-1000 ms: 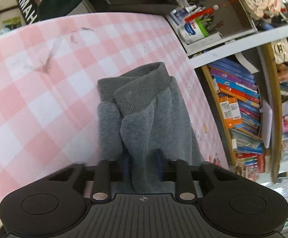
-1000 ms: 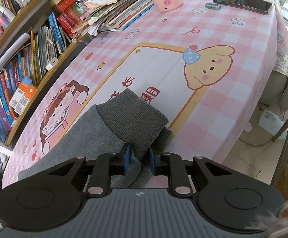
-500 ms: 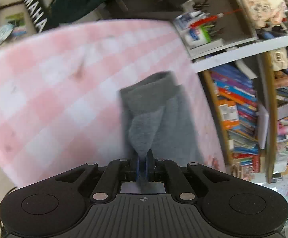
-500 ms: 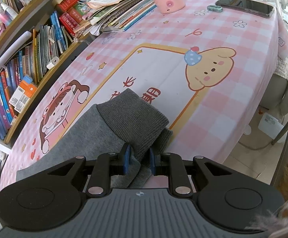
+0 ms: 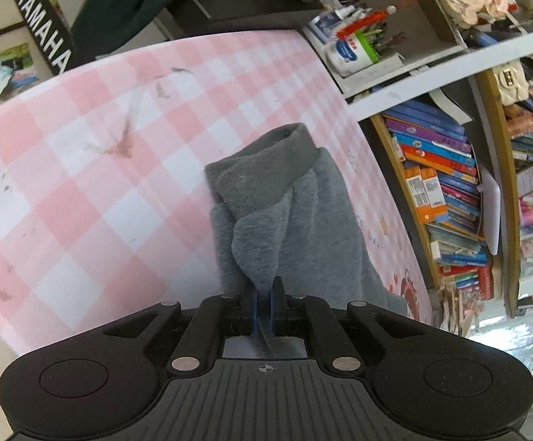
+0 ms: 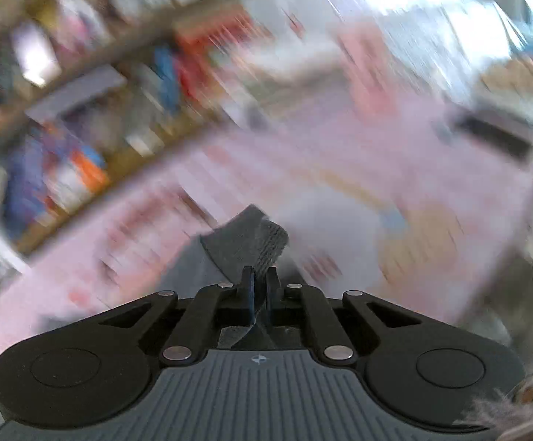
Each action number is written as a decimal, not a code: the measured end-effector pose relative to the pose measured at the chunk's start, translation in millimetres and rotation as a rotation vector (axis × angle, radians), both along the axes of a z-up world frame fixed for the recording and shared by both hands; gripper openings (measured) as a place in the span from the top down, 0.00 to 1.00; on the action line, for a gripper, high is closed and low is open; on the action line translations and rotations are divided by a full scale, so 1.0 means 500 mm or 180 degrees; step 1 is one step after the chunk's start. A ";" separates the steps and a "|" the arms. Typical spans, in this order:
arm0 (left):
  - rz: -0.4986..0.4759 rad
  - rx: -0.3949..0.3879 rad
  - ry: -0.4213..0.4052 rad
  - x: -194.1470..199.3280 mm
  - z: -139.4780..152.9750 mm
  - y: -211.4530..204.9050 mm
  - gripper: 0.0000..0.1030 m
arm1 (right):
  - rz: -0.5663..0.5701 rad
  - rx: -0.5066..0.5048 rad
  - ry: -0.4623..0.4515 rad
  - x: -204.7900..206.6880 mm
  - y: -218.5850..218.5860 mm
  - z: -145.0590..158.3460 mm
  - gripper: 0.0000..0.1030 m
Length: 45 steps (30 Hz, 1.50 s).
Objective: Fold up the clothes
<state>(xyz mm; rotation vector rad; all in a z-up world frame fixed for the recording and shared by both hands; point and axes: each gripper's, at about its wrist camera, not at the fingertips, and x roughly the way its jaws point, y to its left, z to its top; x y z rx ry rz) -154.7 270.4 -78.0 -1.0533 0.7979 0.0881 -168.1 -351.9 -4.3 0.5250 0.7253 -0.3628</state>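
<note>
The grey fleece garment [image 5: 296,220] looks soft, floppy and fairly thick, so it should sag between 2 grips; the ribbed cuffs or hems (denser knit) seem the firmer places to hold. It lies bunched at the centre of the left view on the pink checked tabletop [image 5: 82,183]. The left gripper [image 5: 264,296] has its jaws pinched on a fleece fold; the right gripper [image 6: 261,286], in a blurred frame, is clamped on the ribbed edge
</note>
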 end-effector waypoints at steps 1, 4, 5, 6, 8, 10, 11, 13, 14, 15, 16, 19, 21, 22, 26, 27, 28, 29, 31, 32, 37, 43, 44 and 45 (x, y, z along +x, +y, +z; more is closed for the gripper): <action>0.0006 -0.0008 0.0005 -0.001 -0.002 0.001 0.95 | -0.0057 0.0069 0.0242 0.003 -0.005 -0.032 0.94; 0.0006 -0.0008 0.0006 0.005 -0.001 0.002 0.95 | -0.0088 -0.0074 0.0319 -0.003 0.009 -0.056 0.92; -0.0001 0.0005 0.0003 0.007 0.000 0.000 0.95 | -0.0070 -0.0150 0.0342 -0.001 0.015 -0.052 0.91; -0.0008 0.0015 -0.0004 0.010 0.002 -0.001 0.95 | -0.0079 -0.0202 0.0350 0.001 0.020 -0.046 0.85; -0.0012 0.0025 -0.0039 0.016 0.008 -0.004 0.95 | -0.0155 -0.0308 0.0334 0.001 0.029 -0.031 0.77; -0.0040 0.0022 -0.0179 0.018 0.027 -0.010 0.96 | -0.0235 -0.0451 0.0265 -0.005 0.040 -0.014 0.71; -0.0079 0.0010 -0.0286 0.017 0.041 -0.014 0.96 | -0.0231 -0.0540 0.0234 -0.006 0.047 -0.006 0.70; -0.0216 -0.0069 -0.0640 0.010 0.081 -0.022 0.96 | -0.0143 -0.0725 0.0170 -0.005 0.065 0.008 0.68; -0.0267 -0.0109 -0.0819 0.004 0.101 -0.023 0.96 | -0.0057 -0.0797 0.0140 -0.004 0.076 0.014 0.68; -0.0287 -0.0127 -0.0928 -0.002 0.116 -0.022 0.96 | 0.0030 -0.0868 0.0109 -0.003 0.086 0.020 0.67; -0.0283 -0.0103 -0.0954 -0.007 0.124 -0.017 0.96 | 0.0124 -0.0925 0.0084 -0.001 0.097 0.024 0.66; -0.0184 0.0016 -0.0502 -0.008 0.080 0.009 0.96 | 0.0436 -0.1042 0.0031 0.006 0.136 0.029 0.64; -0.0110 -0.0035 -0.0155 -0.006 0.030 0.021 0.95 | 0.0679 -0.1072 0.0022 0.012 0.164 0.027 0.64; -0.0077 -0.0054 -0.0038 -0.006 0.012 0.024 0.94 | 0.0808 -0.1077 0.0023 0.016 0.180 0.025 0.64; -0.0004 -0.0016 0.0001 -0.015 0.005 0.016 0.79 | 0.1249 -0.1061 -0.0001 0.026 0.233 0.023 0.61; 0.0010 0.0011 0.0015 -0.019 0.007 0.018 0.75 | 0.1344 -0.1052 -0.0006 0.029 0.246 0.023 0.60; 0.0023 0.0038 0.0030 -0.023 0.009 0.019 0.68 | 0.1426 -0.1047 -0.0007 0.030 0.257 0.023 0.60; 0.0036 0.0064 0.0044 -0.027 0.010 0.020 0.64 | 0.1493 -0.1047 -0.0002 0.031 0.267 0.022 0.60; 0.0076 0.0085 0.0057 -0.034 0.012 0.024 0.58 | 0.1624 -0.1046 0.0018 0.033 0.287 0.019 0.59; 0.0121 0.0033 0.0035 -0.036 0.010 0.028 0.57 | 0.1680 -0.1033 0.0030 0.033 0.294 0.017 0.59; 0.0348 -0.0193 -0.0046 -0.017 -0.010 0.042 0.57 | 0.2054 -0.1050 0.0052 0.043 0.341 0.008 0.59; 0.0519 -0.0211 -0.0089 0.024 -0.016 0.029 0.66 | 0.2479 -0.1006 0.0098 0.066 0.401 -0.002 0.59; 0.0499 -0.0180 -0.0051 0.031 -0.016 0.025 0.78 | 0.2542 -0.0972 0.0111 0.073 0.413 -0.006 0.59; 0.0497 -0.0176 -0.0007 0.035 -0.020 0.021 0.82 | 0.2605 -0.0937 0.0123 0.079 0.425 -0.011 0.59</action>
